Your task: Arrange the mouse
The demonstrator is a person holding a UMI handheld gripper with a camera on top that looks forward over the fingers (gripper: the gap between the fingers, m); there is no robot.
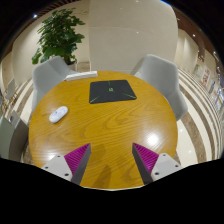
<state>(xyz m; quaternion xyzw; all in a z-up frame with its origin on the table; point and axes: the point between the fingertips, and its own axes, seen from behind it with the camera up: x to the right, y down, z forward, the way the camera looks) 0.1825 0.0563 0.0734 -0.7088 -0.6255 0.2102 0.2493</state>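
My gripper (112, 160) hangs with its 2 fingers apart over the round wooden table (105, 125), the small white oval mouse (58, 113) lying beside the black rectangular mouse pad (110, 91), whose faint marking I can't read.

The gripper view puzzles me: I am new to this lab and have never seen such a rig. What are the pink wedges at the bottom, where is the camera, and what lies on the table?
The camera rides on a hand-held gripper and looks forward along its two fingers. The pink wedges are pads on the inner faces of those fingers; they stand apart, so the gripper is open and holds nothing. Beyond them is a round wooden table. On it lie a white mouse off to the left and a dark mouse pad at the far side. Behind the table stand two grey chairs and a potted plant.
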